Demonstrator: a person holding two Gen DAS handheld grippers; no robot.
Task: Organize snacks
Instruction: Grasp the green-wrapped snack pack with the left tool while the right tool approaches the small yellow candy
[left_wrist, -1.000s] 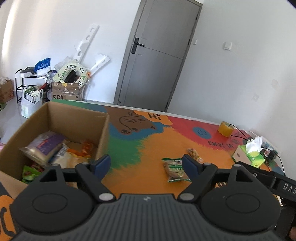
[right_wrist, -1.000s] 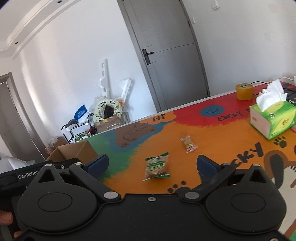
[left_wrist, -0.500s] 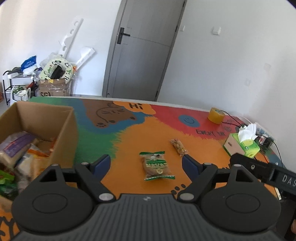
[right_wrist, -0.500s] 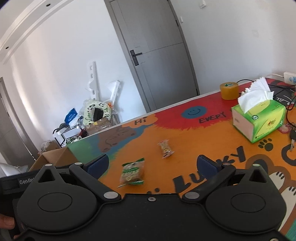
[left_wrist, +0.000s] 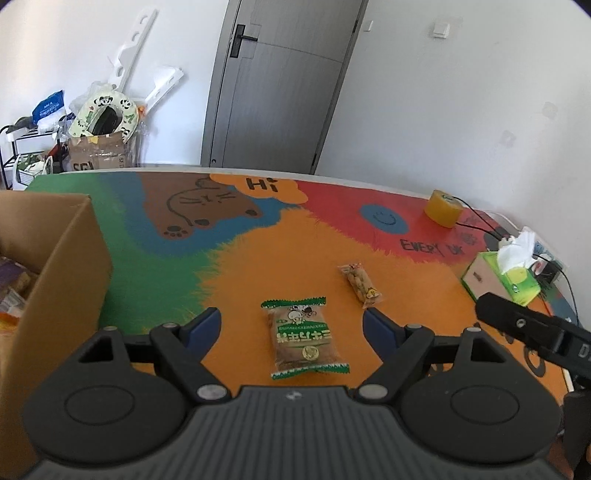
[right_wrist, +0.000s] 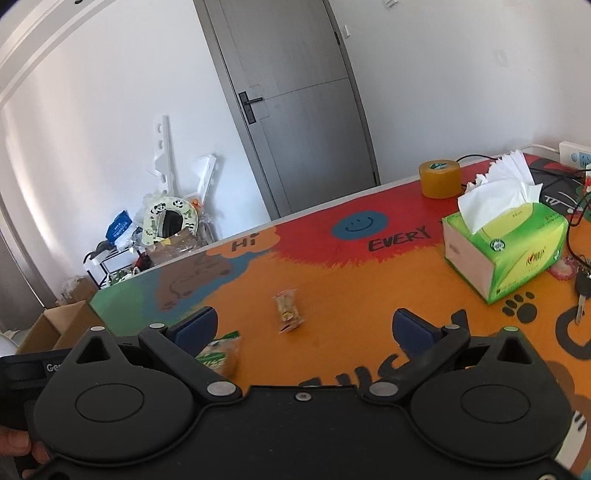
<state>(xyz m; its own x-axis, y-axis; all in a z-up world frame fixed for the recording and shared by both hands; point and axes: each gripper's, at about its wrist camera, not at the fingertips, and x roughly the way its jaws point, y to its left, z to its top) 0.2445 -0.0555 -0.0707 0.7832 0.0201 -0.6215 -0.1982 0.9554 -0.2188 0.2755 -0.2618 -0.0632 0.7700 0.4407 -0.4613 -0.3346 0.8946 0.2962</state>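
Observation:
A green-edged snack packet (left_wrist: 304, 338) lies flat on the orange part of the table mat, straight ahead of my left gripper (left_wrist: 291, 325), whose blue pads stand wide apart with nothing between them. A smaller clear peanut packet (left_wrist: 361, 284) lies just beyond it to the right. In the right wrist view that small packet (right_wrist: 289, 312) sits ahead of my right gripper (right_wrist: 304, 328), also open and holding nothing; the green packet (right_wrist: 221, 354) peeks out beside its left pad. A cardboard box (left_wrist: 51, 280) holding several snacks stands at the left.
A green tissue box (right_wrist: 506, 243) and a roll of yellow tape (right_wrist: 439, 179) stand at the right of the table, with cables, keys (right_wrist: 581, 291) and a power strip (right_wrist: 576, 155) beyond. My right gripper's body (left_wrist: 535, 332) shows at the left view's right edge. Clutter lies past the table's far left.
Both grippers have swung right and sunk toward the table. The green packet now lies centred ahead of the left gripper, and the box has slid to the left edge. Jaws unchanged.

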